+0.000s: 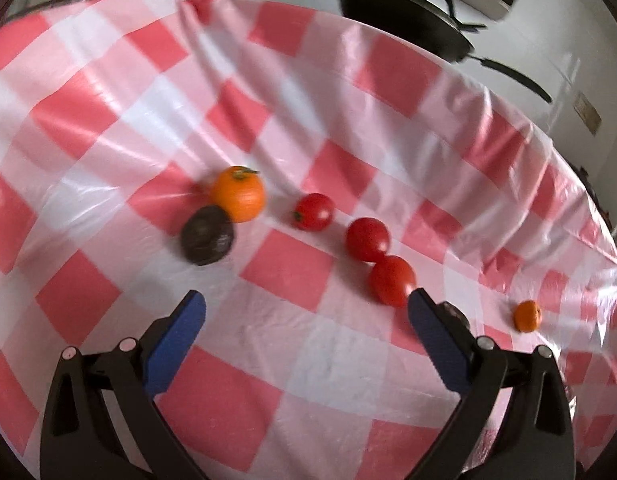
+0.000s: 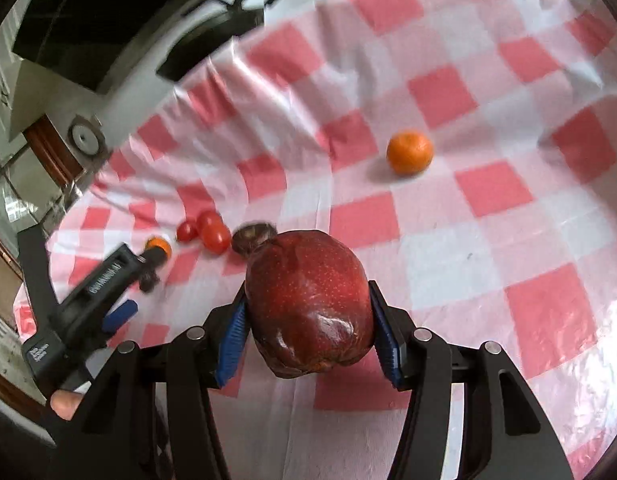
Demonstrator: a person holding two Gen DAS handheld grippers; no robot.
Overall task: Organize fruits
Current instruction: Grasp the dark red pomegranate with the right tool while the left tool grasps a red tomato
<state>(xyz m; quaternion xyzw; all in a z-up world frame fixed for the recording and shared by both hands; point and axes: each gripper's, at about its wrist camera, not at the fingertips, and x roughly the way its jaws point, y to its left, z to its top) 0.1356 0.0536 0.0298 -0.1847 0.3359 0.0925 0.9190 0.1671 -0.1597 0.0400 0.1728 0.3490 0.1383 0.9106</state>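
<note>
Now the right gripper (image 2: pixel 308 332) has its blue ribbed fingers (image 2: pixel 233 332) closed on a glossy, speckled red apple (image 2: pixel 308 300) above the desk (image 1: pixel 308 344) — its checked plastic cloth is wrinkled. The left gripper (image 1: pixel 306 316) is wide open, holding nothing; three smooth tomatoes (image 1: pixel 367 239) and an orange (image 1: pixel 239 193) lie ahead.

Soft daylight, glare on the tablecloth (image 1: pixel 308 340), fisheye-bent edges, and perhaps slight motion blur.
</note>
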